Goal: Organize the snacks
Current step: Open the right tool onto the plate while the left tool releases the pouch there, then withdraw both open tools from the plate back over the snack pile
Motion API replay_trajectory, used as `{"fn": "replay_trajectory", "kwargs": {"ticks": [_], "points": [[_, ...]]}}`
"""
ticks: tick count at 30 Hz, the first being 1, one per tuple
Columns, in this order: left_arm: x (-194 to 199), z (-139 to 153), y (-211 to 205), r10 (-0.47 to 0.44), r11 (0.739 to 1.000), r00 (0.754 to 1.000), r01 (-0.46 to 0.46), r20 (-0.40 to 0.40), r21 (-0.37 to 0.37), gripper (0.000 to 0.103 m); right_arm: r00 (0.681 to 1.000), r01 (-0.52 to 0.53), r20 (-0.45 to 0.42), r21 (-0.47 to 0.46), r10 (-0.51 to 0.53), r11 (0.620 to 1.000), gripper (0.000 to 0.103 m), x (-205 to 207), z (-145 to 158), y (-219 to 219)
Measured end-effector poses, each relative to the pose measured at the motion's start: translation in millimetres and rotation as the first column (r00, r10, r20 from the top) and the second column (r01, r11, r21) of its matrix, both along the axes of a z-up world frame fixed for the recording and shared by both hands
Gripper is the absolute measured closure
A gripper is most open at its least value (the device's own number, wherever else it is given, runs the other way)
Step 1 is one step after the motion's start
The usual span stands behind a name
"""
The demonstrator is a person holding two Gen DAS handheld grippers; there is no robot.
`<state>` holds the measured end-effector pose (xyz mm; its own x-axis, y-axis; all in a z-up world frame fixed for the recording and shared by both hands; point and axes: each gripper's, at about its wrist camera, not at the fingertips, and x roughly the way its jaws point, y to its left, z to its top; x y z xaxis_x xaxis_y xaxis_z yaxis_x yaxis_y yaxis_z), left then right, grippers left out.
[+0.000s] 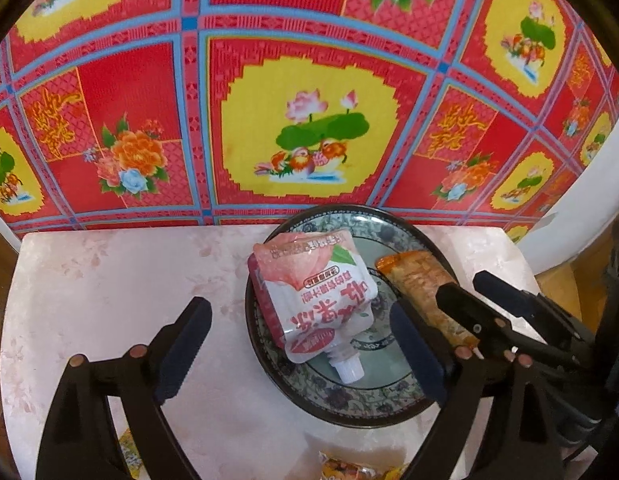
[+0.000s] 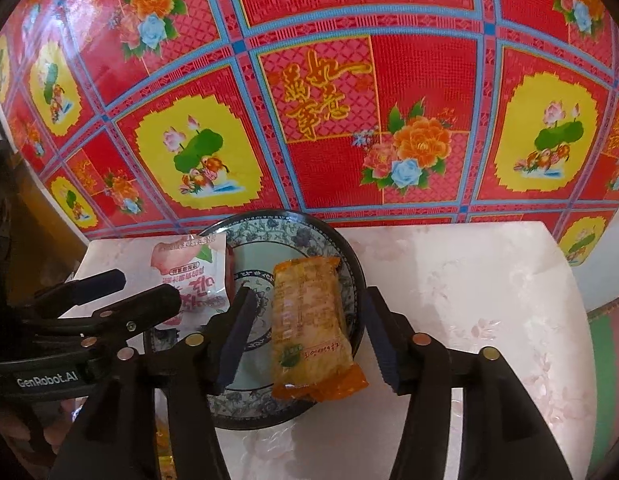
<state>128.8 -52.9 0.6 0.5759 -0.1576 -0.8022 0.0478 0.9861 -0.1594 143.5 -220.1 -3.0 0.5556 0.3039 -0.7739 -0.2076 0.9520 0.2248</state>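
A patterned plate [image 1: 351,404] sits on the pale pink table. On it lie a peach drink pouch [image 1: 313,296] with a white spout and an orange snack packet [image 1: 425,292]. My left gripper [image 1: 305,340] is open, its jaws wide either side of the pouch, above it. In the right wrist view the plate [image 2: 287,232] holds the orange packet [image 2: 309,320] and the pouch [image 2: 189,272]. My right gripper [image 2: 309,332] is open, jaws either side of the packet without touching it. The other gripper shows at the left [image 2: 121,300].
More yellow snack packets [image 1: 349,468] lie at the table's near edge. A red floral cloth [image 1: 309,80] hangs behind the table. The pale table top [image 2: 469,300] stretches right of the plate.
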Motion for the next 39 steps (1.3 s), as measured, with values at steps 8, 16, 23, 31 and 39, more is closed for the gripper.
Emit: {"fn": "replay_trajectory", "kwargs": {"ticks": [8,16,23,31,39], "points": [[-23.8,21.7,5.8,-0.016,0.999,0.999,0.014,0.042,0.035,0.009,0.999,0.005,0.038,-0.004,-0.005,1.000,0.039,-15.3,13.4,1.7],[-43.1,30.5,4.6,-0.028,0.999,0.999,0.026,0.047,0.038,0.009,0.999,0.002,0.046,-0.006,-0.002,1.000,0.039,-35.8,25.3,0.2],[-60.3,32.5,6.4,-0.022,0.999,0.999,0.020,0.047,0.042,0.009,0.998,-0.010,0.059,-0.017,0.011,1.000,0.039,-56.0,37.0,3.3],[-83.8,30.1,13.1,-0.012,0.999,0.999,0.011,0.036,0.043,0.009,0.998,-0.010,0.061,-0.013,0.010,1.000,0.039,-75.4,43.9,3.3],[-102.3,20.8,21.1,0.007,0.999,1.000,-0.008,0.012,0.050,0.009,0.998,-0.041,0.047,-0.011,0.041,0.999,0.039,-105.9,45.0,8.5]]}}
